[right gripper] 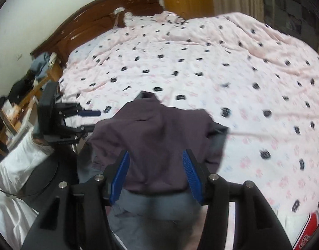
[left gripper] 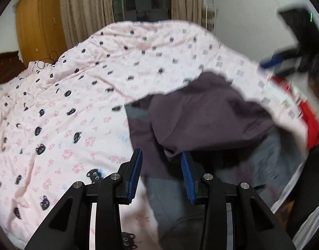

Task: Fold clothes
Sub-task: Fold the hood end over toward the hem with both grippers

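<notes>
1. The dark purple garment (right gripper: 157, 141) lies in a folded heap on the near part of the bed, on top of a grey-blue garment (right gripper: 151, 206) that sticks out from under its near edge.
2. Its far end narrows to a small tab (right gripper: 146, 95) pointing toward the middle of the bed; its right edge ends beside a dark grey flap (right gripper: 218, 135).
3. The right gripper (right gripper: 156, 168) hangs over the near edge of the purple garment with its blue pads (right gripper: 120, 177) set moderately wide, one on each side of the cloth; nothing is pinched between them.
4. The left gripper (left gripper: 162, 166) stands at a narrower gap, its blue pads (left gripper: 136, 170) apart and free of cloth, above the left near corner of the purple garment (left gripper: 201, 116).
5. In the right wrist view the left gripper (right gripper: 90, 113) sits just left of the heap, held by an arm in a white sleeve (right gripper: 15, 162).
6. The pink bedspread (right gripper: 222, 66) with black cat faces stretches bare to the far side and to the right, giving wide open room.
7. The brown headboard (right gripper: 92, 14) closes the far left edge.
8. A cluttered wooden stand (right gripper: 24, 104) is close on the left.
9. A red and white garment (right gripper: 305, 231) lies at the near right edge.
</notes>
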The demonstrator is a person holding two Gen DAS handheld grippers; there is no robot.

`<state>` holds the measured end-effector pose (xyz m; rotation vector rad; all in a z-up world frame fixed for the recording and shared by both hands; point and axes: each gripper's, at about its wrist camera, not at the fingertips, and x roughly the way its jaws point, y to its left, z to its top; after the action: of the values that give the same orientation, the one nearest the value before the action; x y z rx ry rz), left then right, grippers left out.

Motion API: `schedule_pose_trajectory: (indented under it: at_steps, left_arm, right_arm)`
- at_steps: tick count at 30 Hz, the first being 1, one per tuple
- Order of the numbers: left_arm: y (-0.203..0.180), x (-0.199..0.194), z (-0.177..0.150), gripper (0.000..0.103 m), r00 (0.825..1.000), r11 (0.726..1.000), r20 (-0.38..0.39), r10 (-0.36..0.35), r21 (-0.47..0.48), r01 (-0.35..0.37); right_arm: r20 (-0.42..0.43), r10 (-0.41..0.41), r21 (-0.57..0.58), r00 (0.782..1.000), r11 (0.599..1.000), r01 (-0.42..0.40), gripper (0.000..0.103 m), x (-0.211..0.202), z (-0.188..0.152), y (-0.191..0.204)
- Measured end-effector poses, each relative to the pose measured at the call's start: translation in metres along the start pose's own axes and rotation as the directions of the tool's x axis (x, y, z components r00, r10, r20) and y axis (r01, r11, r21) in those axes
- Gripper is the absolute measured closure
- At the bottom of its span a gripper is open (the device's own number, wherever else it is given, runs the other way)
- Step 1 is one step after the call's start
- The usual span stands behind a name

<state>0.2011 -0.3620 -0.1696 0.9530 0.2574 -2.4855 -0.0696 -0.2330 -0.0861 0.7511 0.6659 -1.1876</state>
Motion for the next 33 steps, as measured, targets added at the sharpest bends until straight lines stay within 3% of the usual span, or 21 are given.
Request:
schedule_pose_trajectory:
  at_steps: [3,7,10,13,16,21,25,27,30,33]
  left_arm:
    - [0.003,-0.017,0.003,0.055,0.994,0.996,0.081,-0.075,-0.045,0.078]
    - [0.002,-0.019,0.009,0.052,0.985,0.990,0.135,-0.110,-0.076,0.121]
    - [-0.011,0.003,0.016,0.052,0.992,0.992,0.084,-0.098,-0.067,0.104]
    - [-0.033,0.023,0.020,0.052,0.996,0.996,0.030,-0.083,-0.021,0.083]
    - [-0.051,0.035,0.022,0.052,0.997,0.997,0.009,-0.076,0.020,0.076]
    - [-0.064,0.028,0.032,0.052,0.986,0.989,0.086,-0.146,0.018,0.145]
    - [-0.075,0.048,0.035,0.052,0.989,0.988,0.016,-0.148,0.047,0.148]
    - [-0.084,0.061,0.031,0.052,0.989,0.986,-0.044,-0.138,0.084,0.142]
    - [-0.091,0.076,0.024,0.052,0.989,0.985,-0.111,-0.099,0.130,0.113]
    - [-0.095,0.084,0.018,0.052,0.986,0.982,-0.151,-0.075,0.159,0.099]
  right_arm:
    - [-0.075,-0.032,-0.065,0.997,0.997,0.027,0.048,0.035,-0.010,0.027]
    - [-0.164,-0.087,-0.104,0.983,0.992,0.071,0.048,0.082,-0.031,0.039]
    - [-0.202,-0.151,-0.113,0.968,0.985,0.131,0.048,0.113,-0.044,0.042]
    - [-0.189,-0.171,-0.120,0.967,0.981,0.150,0.047,0.123,-0.050,0.043]
    - [-0.173,-0.129,-0.101,0.976,0.988,0.113,0.047,0.110,-0.048,0.039]
    - [-0.063,-0.044,-0.023,0.997,0.999,0.043,0.047,0.052,-0.037,0.005]
    - [0.055,0.054,0.109,0.997,0.992,-0.060,0.047,0.013,-0.016,-0.041]
    - [0.087,0.147,0.179,0.985,0.971,-0.161,0.047,0.014,-0.001,-0.061]
    - [0.078,0.226,0.230,0.971,0.944,-0.238,0.047,0.036,0.018,-0.075]
    - [0.001,0.220,0.261,0.975,0.942,-0.213,0.047,0.074,0.032,-0.087]
